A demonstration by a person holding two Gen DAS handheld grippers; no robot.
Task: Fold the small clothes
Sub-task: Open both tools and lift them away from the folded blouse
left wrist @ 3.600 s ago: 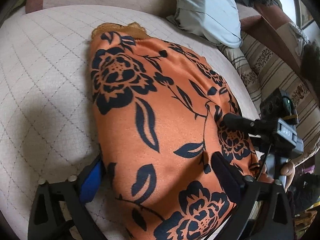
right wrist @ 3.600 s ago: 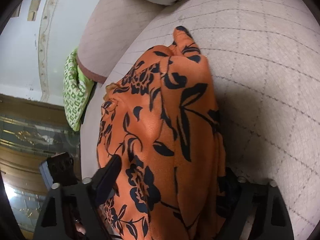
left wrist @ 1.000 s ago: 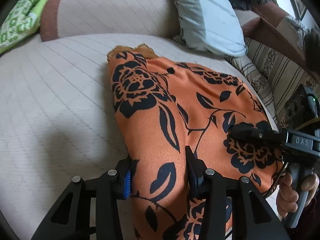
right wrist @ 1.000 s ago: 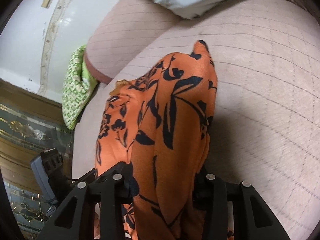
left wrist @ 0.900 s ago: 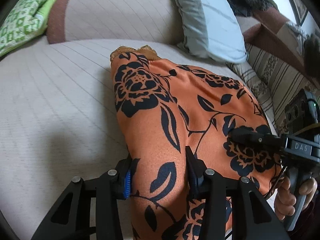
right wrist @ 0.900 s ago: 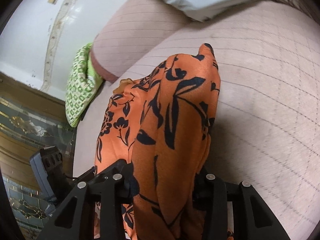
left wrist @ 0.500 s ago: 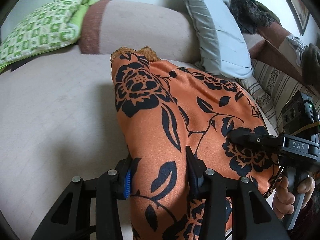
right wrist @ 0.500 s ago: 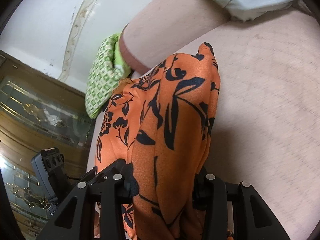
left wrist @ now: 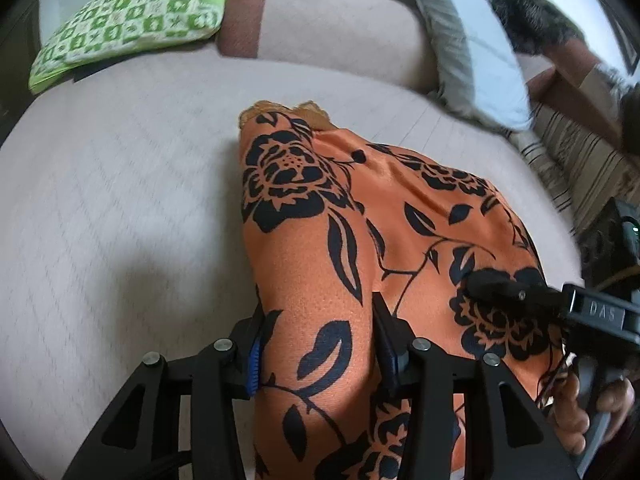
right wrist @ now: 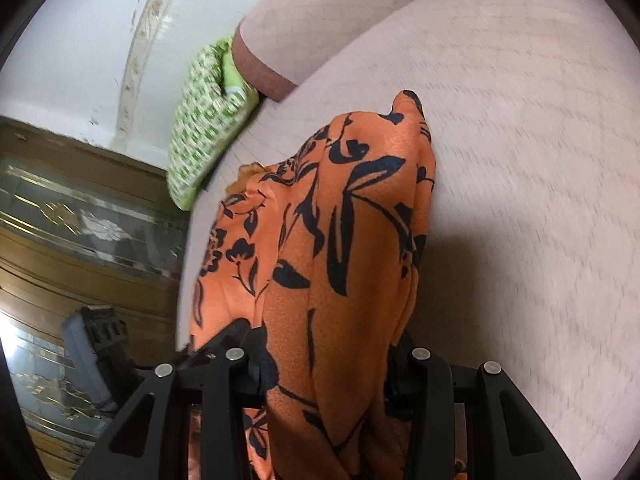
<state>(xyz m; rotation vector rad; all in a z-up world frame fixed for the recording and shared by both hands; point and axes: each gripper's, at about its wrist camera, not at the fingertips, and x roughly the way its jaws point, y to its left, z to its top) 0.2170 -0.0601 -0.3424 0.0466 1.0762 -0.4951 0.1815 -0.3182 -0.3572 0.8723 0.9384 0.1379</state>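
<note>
An orange garment with black flowers (left wrist: 360, 220) lies bunched lengthwise on the beige sofa seat (left wrist: 120, 200). My left gripper (left wrist: 318, 332) has a thick fold of it between its pads, which touch the cloth on both sides while the jaws are opening. My right gripper (right wrist: 326, 352) is shut on the other end of the garment (right wrist: 352, 208), cloth draped over its fingers. In the left wrist view the right gripper's finger (left wrist: 492, 286) rests on the fabric, with a hand (left wrist: 576, 412) on its handle.
A green checked pillow (left wrist: 128, 16) lies at the back left against the beige backrest (left wrist: 340, 32). A grey pillow (left wrist: 472, 52) and a striped cushion (left wrist: 580, 160) sit to the right. A wooden cabinet with glass (right wrist: 80, 220) stands beyond the seat's edge.
Both grippers moved across the seat with the garment in them. The green pillow and the backrest have come further into view. The cloth's shape between the jaws looks the same.
</note>
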